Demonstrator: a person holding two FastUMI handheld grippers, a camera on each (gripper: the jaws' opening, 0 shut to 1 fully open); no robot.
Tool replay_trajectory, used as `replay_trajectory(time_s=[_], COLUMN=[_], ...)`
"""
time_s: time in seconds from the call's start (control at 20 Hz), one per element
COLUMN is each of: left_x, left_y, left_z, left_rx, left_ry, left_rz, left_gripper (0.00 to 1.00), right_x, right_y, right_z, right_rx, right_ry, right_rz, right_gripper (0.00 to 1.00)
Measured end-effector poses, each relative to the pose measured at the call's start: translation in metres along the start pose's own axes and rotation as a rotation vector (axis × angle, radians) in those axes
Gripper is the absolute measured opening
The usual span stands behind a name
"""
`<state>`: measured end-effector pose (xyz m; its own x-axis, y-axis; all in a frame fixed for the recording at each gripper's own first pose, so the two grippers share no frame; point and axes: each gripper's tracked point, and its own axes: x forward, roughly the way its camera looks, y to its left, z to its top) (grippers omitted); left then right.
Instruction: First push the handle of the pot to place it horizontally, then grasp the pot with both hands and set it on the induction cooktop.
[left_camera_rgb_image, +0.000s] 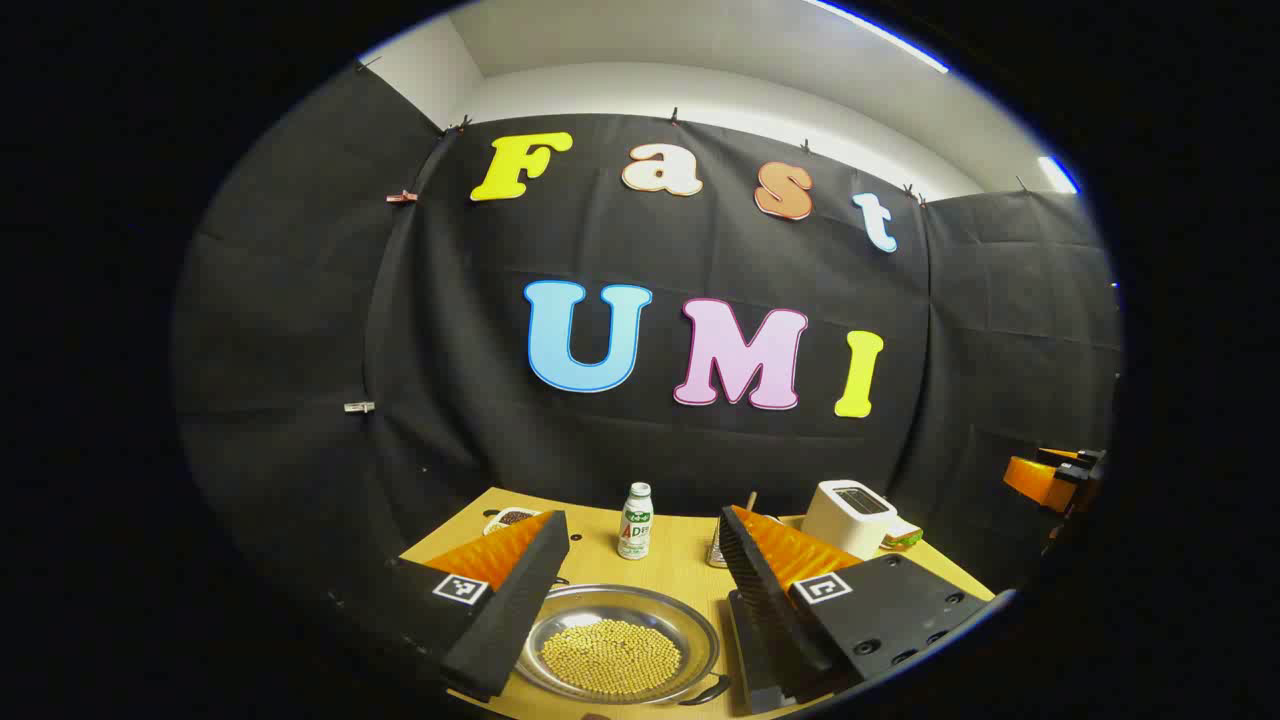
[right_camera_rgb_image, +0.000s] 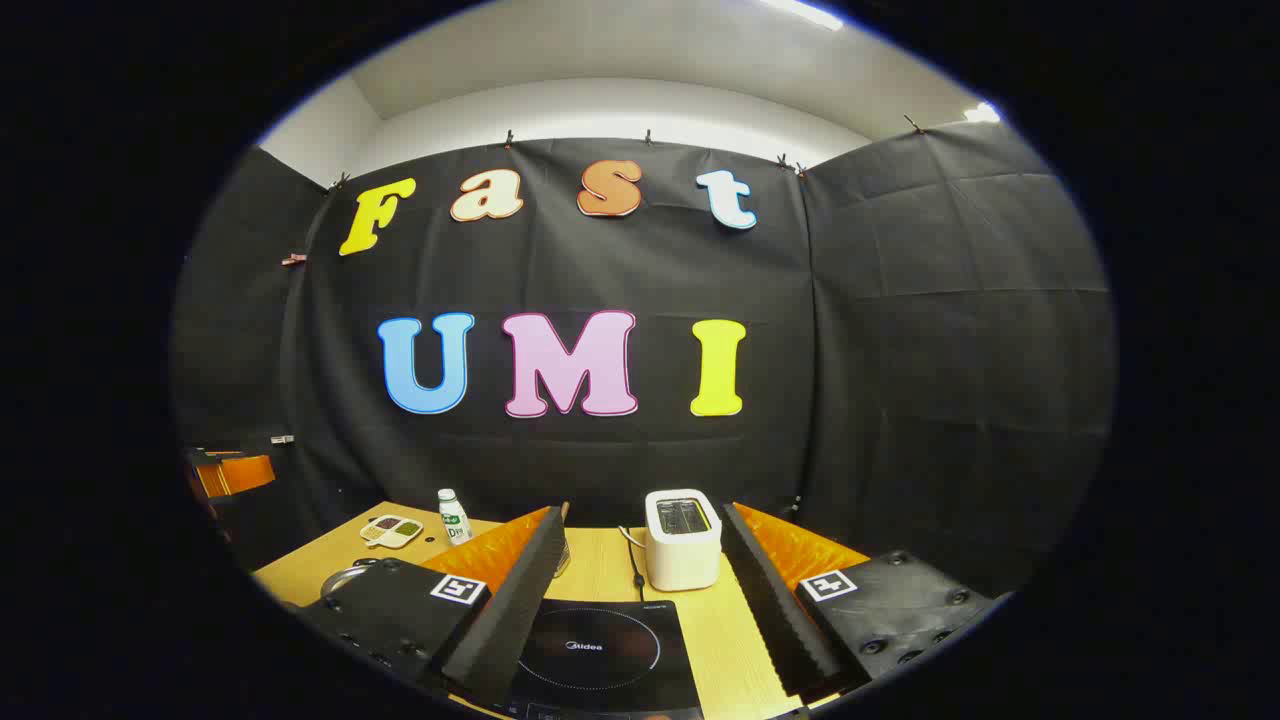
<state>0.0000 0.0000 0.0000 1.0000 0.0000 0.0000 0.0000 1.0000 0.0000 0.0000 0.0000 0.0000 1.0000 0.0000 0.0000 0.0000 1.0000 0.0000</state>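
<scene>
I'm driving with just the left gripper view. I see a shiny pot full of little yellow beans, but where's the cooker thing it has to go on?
Observer: In the right gripper view, the induction cooktop lies flat on the table, low between the open fingers of the right gripper.
Operator: Is my pot near it?
Observer: A bit of the pot peeks out to the left of the induction cooktop in that view, apart from it, not on it.
</scene>
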Motion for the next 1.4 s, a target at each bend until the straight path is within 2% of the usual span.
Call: replay_trajectory(time_s=[0.7, 0.75, 1.1, 1.4], left_x=[-0.007, -0.007, -0.006, -0.003], left_y=[0.012, 0.012, 0.014, 0.017], left_z=[-0.016, -0.016, -0.024, -0.046], left_rx=[0.003, 0.004, -0.004, 0.008], left_ry=[0.035, 0.036, 0.061, 0.133], left_rz=[0.006, 0.005, 0.006, -0.008], left_gripper=[0.95, 0.95, 0.95, 0.93], right_x=[-0.001, -0.001, 0.002, 0.005], right_y=[0.004, 0.004, 0.003, 0.001], right_z=[-0.001, -0.001, -0.002, -0.004], right_rx=[0.005, 0.004, 0.003, -0.012], right_ry=[0.008, 0.009, 0.012, 0.015], right_rz=[0.005, 0.006, 0.008, 0.008], right_gripper=[1.00, 0.98, 0.98, 0.98])
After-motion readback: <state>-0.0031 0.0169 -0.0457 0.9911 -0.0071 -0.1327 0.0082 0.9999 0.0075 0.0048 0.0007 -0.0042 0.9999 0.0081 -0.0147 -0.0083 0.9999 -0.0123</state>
